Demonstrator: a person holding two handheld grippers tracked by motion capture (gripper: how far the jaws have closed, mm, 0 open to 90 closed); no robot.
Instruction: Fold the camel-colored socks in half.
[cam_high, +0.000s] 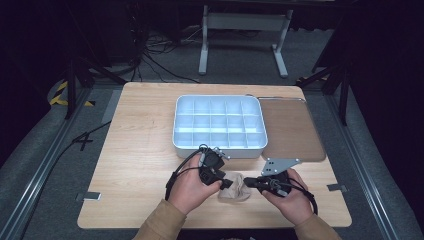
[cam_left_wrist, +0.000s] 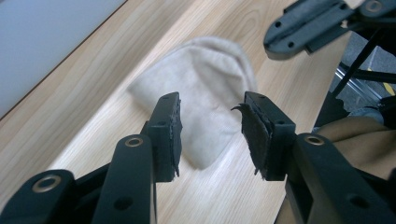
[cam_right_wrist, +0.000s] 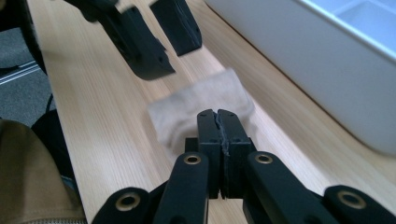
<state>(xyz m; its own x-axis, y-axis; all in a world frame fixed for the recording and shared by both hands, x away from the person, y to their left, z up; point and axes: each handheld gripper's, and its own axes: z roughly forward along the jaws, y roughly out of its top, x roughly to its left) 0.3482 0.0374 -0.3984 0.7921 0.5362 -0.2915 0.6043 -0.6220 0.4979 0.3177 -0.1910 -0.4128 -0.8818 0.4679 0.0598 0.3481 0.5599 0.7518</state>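
Table of pale wood carries the scene, with a white divided tray at its centre serving as the landmark. Its compartments look empty. Just right of the tray lies a brown mat. In front of the tray, on the person's side and a little apart from its near wall, sits a small beige sock, folded or bunched on the wood.

Both tools meet at that sock. The left gripper, on the sock's left, has its jaws spread apart, the cloth lying beyond and between them with nothing clasped. The right gripper, on the sock's right, has its jaws pressed together; its tips sit over the sock's near edge, and whether any fabric is pinched between them cannot be told.

Risk lies in the softness of the cloth. A closed pair of jaws pushing at it could shove the sock across the smooth wood rather than lift it, and the open pair could close on a single layer, letting the bundle unfold. The frayed pad on the left gripper may also snag the knit.
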